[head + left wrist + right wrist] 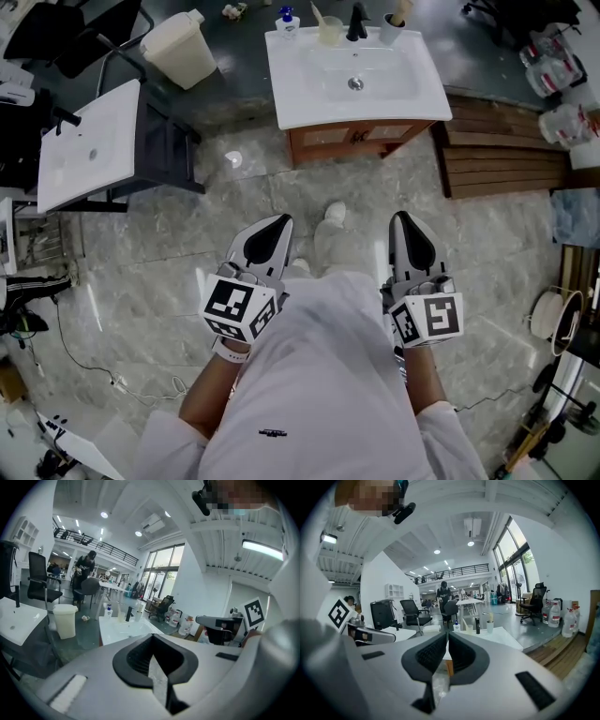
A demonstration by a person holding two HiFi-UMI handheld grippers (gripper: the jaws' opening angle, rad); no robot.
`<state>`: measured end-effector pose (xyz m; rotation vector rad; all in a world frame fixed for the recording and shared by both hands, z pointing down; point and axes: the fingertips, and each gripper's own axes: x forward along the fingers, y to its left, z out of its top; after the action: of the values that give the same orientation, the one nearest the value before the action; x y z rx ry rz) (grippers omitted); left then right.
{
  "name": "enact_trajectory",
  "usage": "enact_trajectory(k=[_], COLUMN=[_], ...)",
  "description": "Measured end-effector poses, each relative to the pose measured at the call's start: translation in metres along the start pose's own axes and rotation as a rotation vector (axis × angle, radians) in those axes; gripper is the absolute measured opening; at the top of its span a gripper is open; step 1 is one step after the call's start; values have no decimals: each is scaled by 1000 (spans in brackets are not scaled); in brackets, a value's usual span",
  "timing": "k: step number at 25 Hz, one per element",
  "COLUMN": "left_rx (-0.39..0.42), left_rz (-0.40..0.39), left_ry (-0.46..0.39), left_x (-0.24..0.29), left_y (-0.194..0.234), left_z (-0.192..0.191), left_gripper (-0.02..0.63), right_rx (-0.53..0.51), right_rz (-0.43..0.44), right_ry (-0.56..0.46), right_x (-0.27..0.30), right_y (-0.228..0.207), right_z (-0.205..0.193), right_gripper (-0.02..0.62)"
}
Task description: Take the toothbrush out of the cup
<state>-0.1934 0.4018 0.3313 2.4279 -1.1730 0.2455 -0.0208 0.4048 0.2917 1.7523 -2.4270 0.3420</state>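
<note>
A white sink cabinet [300, 103] stands ahead across the stone floor. On its back rim, right of the black tap [356, 22], stands a white cup [391, 32] with a pale-handled toothbrush [403, 9] upright in it. Left of the tap is a translucent cup [329, 34], also with a stick-like thing in it. The same white cup [490, 626] shows small in the right gripper view. My left gripper [281, 221] and right gripper [401, 217] hang side by side over the floor, well short of the sink. Both are shut and hold nothing.
A soap bottle [287, 21] sits at the sink's back left. A cream bin [180, 47] stands left of the cabinet, and a second sink unit [89, 141] farther left. Wooden slats [506, 150] and water jugs [562, 75] lie right; cables [112, 380] run over the floor at the left.
</note>
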Motion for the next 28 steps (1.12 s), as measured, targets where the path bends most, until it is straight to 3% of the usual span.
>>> enact_trajectory(k=[9,20,28], left_rx=[-14,-49,-55], left_rz=[20,97,122], left_ry=[44,80,42], left_x=[103,276,322], left_y=[50,122,154], left_z=[26,122,161], left_gripper=[5,5,5], right_rx=[27,-50,-35], right_rz=[4,66,37], right_ry=[32,28,46], right_x=[101,272,336], right_y=[-66,-183,-213], right_z=[-1,59,81], right_gripper=[14,14,14])
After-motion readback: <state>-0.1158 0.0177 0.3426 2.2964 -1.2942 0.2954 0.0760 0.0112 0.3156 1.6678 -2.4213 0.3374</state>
